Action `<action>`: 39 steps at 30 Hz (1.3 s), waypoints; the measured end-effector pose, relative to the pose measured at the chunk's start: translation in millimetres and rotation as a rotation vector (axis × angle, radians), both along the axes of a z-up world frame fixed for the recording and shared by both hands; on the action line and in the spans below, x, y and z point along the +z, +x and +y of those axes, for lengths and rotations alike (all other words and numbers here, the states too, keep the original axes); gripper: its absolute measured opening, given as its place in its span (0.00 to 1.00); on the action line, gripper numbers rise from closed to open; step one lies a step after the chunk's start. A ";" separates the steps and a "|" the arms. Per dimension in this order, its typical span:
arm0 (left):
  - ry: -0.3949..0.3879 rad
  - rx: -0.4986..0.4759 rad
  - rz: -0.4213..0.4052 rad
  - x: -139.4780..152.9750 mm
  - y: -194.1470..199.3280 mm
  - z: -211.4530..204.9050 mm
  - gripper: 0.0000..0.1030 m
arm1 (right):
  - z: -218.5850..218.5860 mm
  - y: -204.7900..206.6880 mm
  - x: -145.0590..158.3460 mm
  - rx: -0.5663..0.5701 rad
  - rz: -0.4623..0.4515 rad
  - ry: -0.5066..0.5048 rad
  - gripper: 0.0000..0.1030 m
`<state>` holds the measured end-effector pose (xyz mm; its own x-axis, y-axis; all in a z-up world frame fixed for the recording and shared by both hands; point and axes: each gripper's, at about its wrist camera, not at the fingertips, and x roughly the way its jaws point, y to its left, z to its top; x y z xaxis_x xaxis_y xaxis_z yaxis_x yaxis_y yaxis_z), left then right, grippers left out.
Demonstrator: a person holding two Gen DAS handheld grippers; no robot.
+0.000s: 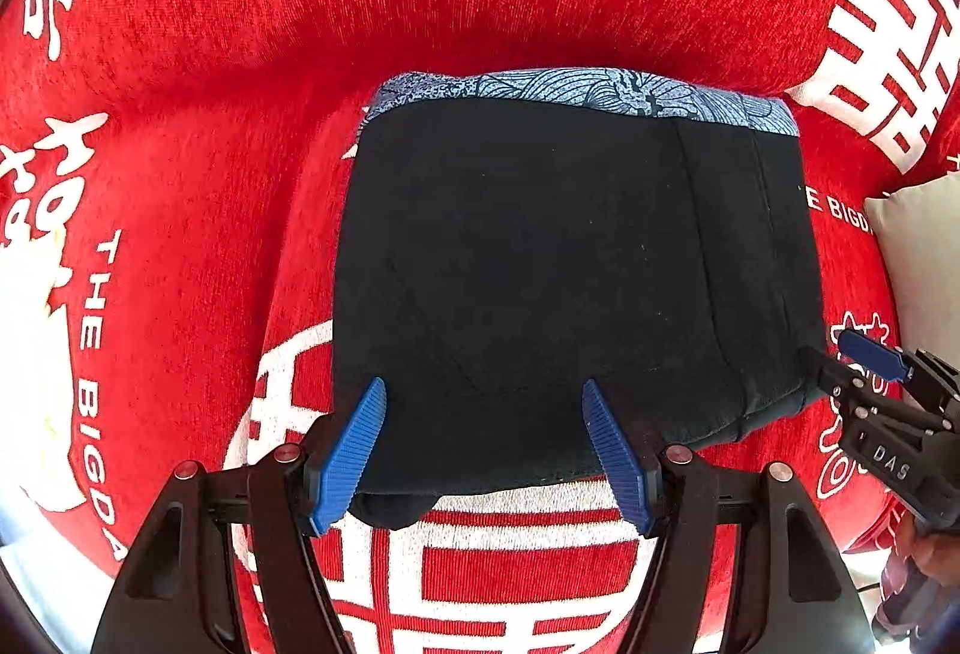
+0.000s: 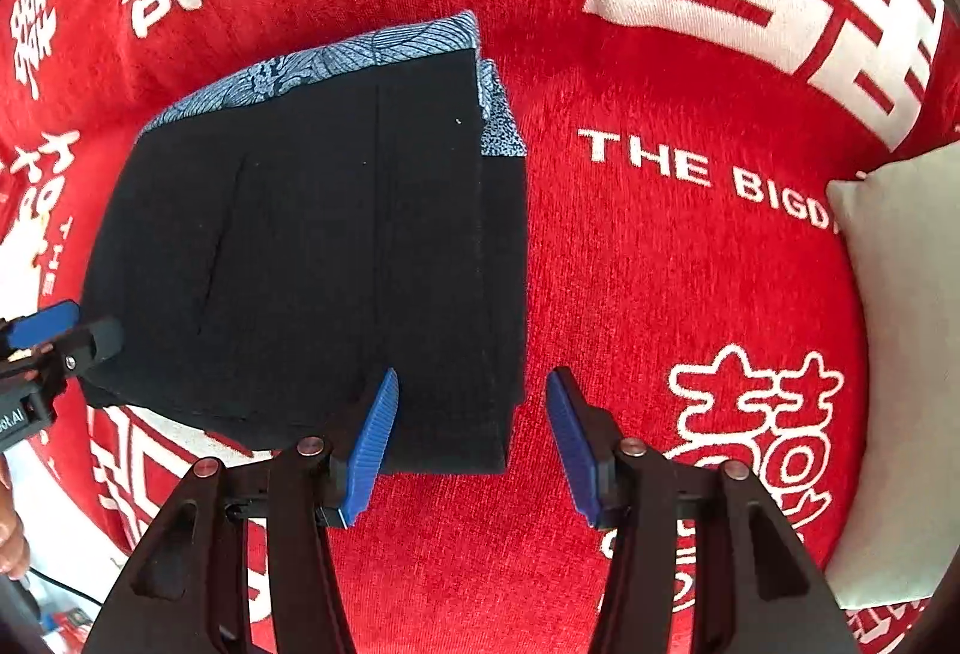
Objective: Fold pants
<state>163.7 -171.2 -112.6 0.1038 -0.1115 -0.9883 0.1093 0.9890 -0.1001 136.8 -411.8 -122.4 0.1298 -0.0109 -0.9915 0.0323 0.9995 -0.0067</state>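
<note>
The pants (image 1: pixel 564 264) are lying as a compact black rectangle on the red cover (image 1: pixel 240 54), a blue patterned band (image 1: pixel 576 93) showing along the far edge at twelve o'clock. The left gripper (image 1: pixel 483 450) is hovering over the near hem at six o'clock with its fingers spread wide, nothing between them. The right gripper (image 2: pixel 471 438) is likewise standing open, one finger over the near corner at about seven o'clock in its own view, the other over bare cover.

Judging from this, the fold looks close to finished, and the risk is disturbance — a finger lowering onto the hem could be catching only the top layer and peeling the stack apart when it lifts. The soft, plush cover may also be dragging on the bottom layer, so any sideways nudge could be skewing the edges out of line.

Several things are staying unclear. How many layers the stack holds is not readable — the black cloth is swallowing its own creases. A pale cushion (image 2: pixel 900 354) at three o'clock is being cut off by the frame, and the scene's rims are bending under the lens.
</note>
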 end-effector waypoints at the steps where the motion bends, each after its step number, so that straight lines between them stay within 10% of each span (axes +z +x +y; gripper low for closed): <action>1: -0.005 0.003 0.001 1.3 1.9 1.5 0.67 | 1.0 -1.1 0.5 0.005 0.000 -0.009 0.54; 9: -0.010 0.010 0.000 -1.5 3.7 5.9 0.82 | 1.6 -7.1 2.6 -0.005 -0.001 -0.015 0.54; 31: -0.061 0.067 0.007 -1.3 20.7 28.8 0.82 | -12.2 -25.1 11.0 -0.010 0.033 0.035 0.62; 39: -0.158 0.080 -0.018 5.5 38.1 40.0 0.82 | -55.1 -19.4 14.3 -0.189 0.033 0.239 0.67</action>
